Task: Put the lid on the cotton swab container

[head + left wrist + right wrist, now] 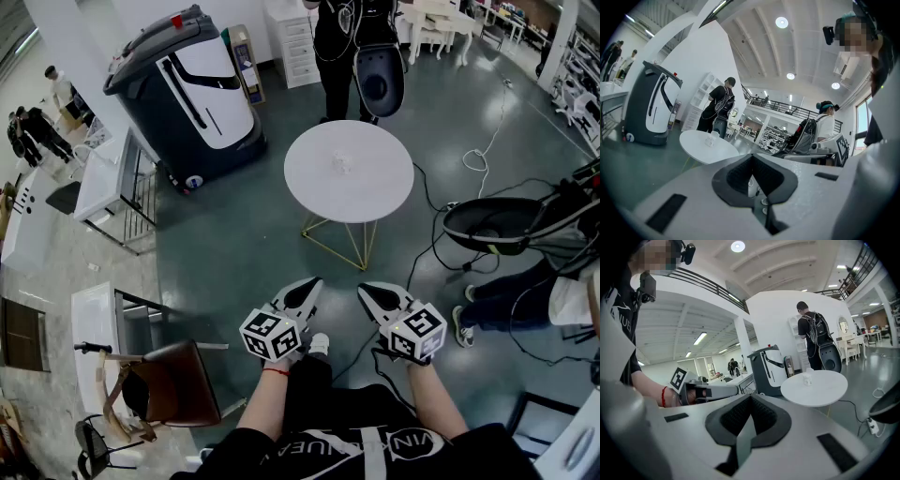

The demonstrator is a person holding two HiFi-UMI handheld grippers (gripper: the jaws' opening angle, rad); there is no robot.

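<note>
Left hand-held gripper (311,283) and right hand-held gripper (366,290) are pinched together and empty at lower centre. The cotton swab container (342,163) sits well apart on the worktop (380,202) at upper centre. It looks small and light, so a clumsy reach could topple it.

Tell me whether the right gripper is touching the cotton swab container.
Apart. The head view shows floor between the right gripper and the container on the round table.

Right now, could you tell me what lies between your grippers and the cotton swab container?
In the head view, only bare floor, the table's wire legs and white tabletop separate the left gripper and right gripper from the cotton swab container.
</note>
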